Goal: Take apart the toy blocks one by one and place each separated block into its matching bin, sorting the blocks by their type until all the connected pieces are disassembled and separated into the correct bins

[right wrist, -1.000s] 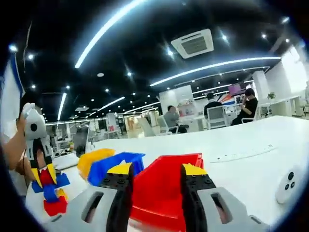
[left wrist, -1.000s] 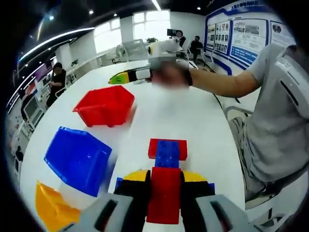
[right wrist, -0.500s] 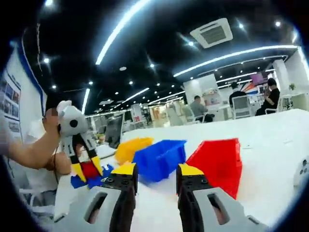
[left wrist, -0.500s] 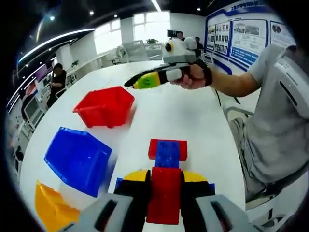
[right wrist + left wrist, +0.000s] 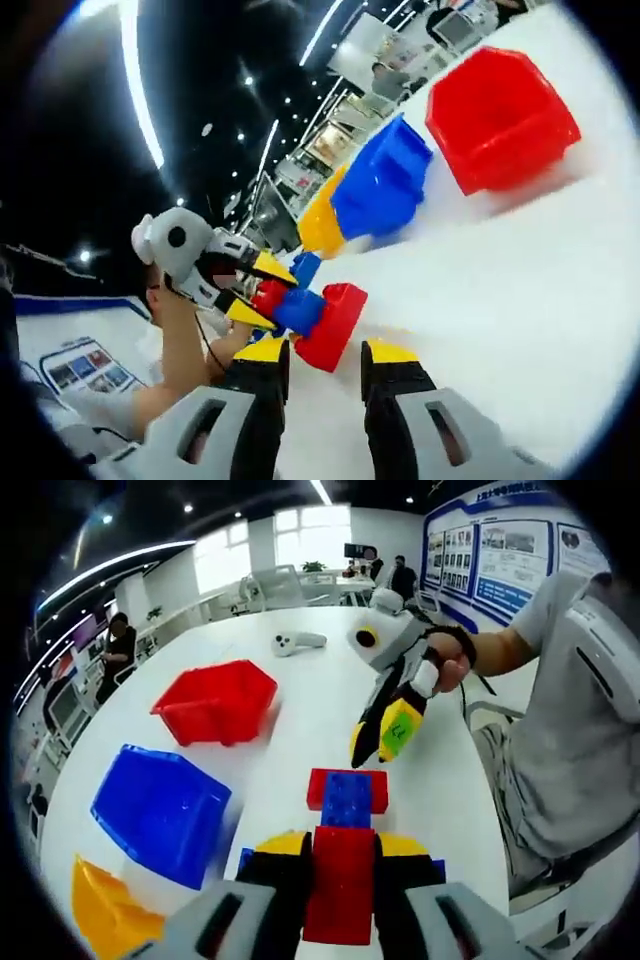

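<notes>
Left tool (image 5: 340,865) clamped on red block (image 5: 341,880) of block stack (image 5: 347,798), resting on tabletop (image 5: 320,720). Right tool (image 5: 314,362) jaws apart, empty, closing on stack's far red block (image 5: 332,325). Hard, light plastic, probably slick; grip flat sides, pull straight.

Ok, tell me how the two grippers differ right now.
The left gripper is shut on the stacked toy blocks, clamping a red block, while the right gripper is open and holds nothing. The left gripper sits low at the white table; the right gripper, seen in the left gripper view, angles down toward the blocks. Both have yellow-tipped black jaws, and each is held in a person's hand.
</notes>
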`<state>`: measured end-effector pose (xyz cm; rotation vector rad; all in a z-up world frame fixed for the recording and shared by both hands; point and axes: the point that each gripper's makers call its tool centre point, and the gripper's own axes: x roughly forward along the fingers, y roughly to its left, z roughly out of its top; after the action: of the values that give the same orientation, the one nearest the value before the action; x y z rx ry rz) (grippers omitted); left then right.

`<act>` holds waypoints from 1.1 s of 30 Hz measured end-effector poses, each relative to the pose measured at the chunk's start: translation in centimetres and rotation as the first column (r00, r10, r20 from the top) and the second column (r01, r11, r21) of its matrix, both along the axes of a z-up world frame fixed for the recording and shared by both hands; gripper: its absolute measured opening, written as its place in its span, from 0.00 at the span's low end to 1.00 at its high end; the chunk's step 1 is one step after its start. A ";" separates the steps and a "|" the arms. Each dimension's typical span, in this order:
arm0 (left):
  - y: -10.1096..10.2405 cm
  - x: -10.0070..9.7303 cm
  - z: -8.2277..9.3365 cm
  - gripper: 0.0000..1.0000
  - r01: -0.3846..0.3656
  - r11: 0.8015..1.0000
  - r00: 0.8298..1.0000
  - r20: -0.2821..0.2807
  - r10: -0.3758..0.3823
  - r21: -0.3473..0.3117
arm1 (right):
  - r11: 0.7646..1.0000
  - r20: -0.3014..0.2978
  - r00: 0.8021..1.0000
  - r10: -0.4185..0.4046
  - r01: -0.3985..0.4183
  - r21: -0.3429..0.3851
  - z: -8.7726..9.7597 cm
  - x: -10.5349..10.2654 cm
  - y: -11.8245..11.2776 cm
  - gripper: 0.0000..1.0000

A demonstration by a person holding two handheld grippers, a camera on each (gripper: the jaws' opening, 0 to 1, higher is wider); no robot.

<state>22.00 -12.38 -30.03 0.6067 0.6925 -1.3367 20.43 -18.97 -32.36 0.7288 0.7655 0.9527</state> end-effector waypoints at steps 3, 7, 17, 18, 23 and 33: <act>0.0 0.0 0.0 0.26 -0.001 1.000 1.000 0.002 0.001 -0.003 | 1.000 -0.039 0.999 0.003 -0.002 0.016 -0.4 -0.5 0.7 0.27; -0.1 0.0 0.0 0.26 -0.005 1.000 1.000 0.004 0.005 -0.010 | 0.999 -0.055 0.997 0.047 -0.045 0.027 -0.7 -1.3 1.8 0.27; -0.1 0.1 0.0 0.26 -0.014 1.000 1.000 0.001 0.014 -0.024 | 0.994 -0.055 0.997 0.060 -0.054 0.091 -0.8 -1.2 2.4 0.22; -0.1 0.1 0.0 0.26 -0.014 1.000 1.000 0.001 0.014 -0.024 | 0.994 -0.047 0.997 0.061 -0.057 0.090 -0.7 -1.2 2.4 0.21; -0.3 0.0 -0.1 0.26 -0.005 1.000 1.000 -0.007 0.005 -0.026 | 0.998 0.029 0.999 0.046 -0.045 -0.032 -2.4 -1.2 2.5 0.18; -0.6 0.2 -0.1 0.26 -0.008 1.000 1.000 -0.006 0.007 -0.026 | 0.998 0.129 0.991 -0.039 0.045 -0.037 -0.5 2.6 0.6 0.18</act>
<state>22.16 -13.00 -30.17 0.5788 0.6802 -1.3390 22.99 -18.40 -32.88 0.6402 0.6523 0.9343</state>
